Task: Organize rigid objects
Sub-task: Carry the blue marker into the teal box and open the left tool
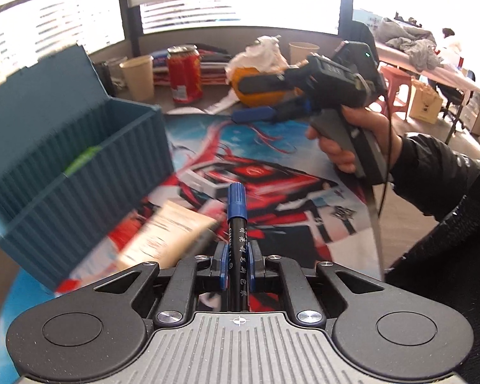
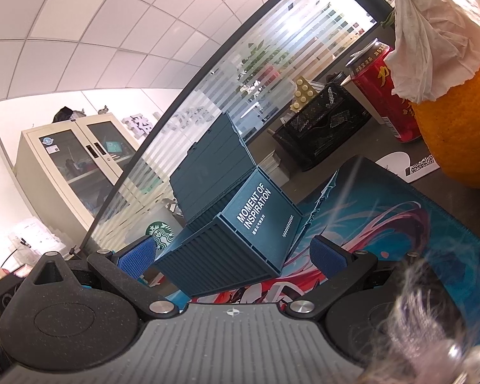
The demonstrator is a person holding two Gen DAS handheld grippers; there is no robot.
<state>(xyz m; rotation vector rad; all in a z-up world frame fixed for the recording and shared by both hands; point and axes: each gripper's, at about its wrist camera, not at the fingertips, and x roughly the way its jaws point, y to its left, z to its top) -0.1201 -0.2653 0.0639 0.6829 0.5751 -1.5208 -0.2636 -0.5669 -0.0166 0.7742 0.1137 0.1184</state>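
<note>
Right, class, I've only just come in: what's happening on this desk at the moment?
A person is tidying a desk with a handheld gripper in each hand. The left gripper is shut on a blue-capped marker, held above the printed mat. An open teal storage box with its lid up sits just to the left, with something green inside. The right gripper is open and holds nothing, raised above the mat. A beige tube lies near the box.

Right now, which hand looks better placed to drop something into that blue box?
Left, probably. The left gripper is shut on the marker, and the open blue box is close beside it. The right gripper is open, holding nothing.
</note>
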